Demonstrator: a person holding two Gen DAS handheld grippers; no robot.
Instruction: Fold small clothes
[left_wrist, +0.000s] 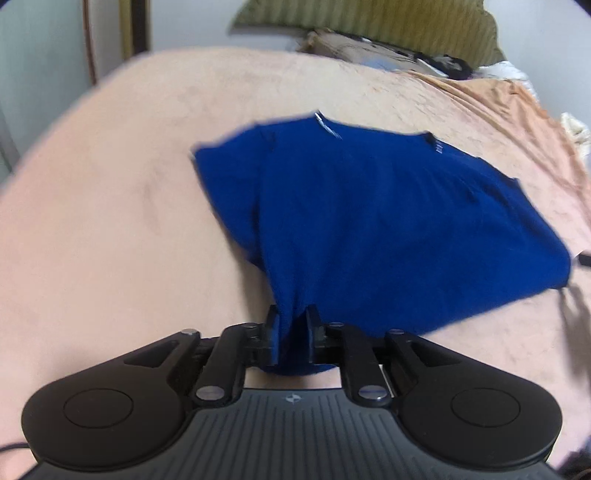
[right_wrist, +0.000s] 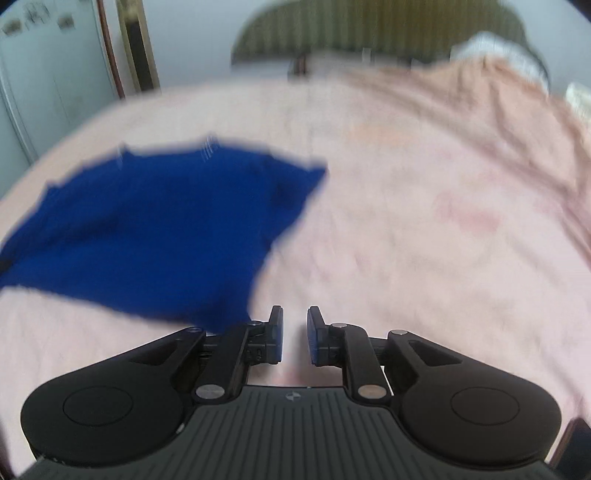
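Blue garment (left_wrist: 369, 221) lies mostly flat on pink bedspread (left_wrist: 110, 221), near edge bunched up between left gripper (left_wrist: 293, 328) pads. Pads look closed on cloth (grip seems slack). Right gripper (right_wrist: 295, 332) just beside garment corner, jaws apart, nothing between. Judgement: fabric light, soft, limp, drapes and creases readily. Best hold: pinch corners or hem, both layers together.

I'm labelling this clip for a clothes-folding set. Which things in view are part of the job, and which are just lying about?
Part of the job:
- blue garment
- left gripper, cloth between its fingers
- right gripper, nothing between its fingers
- pink bed cover

Lying about:
- olive striped pillow
- dark clutter, too blurred to name
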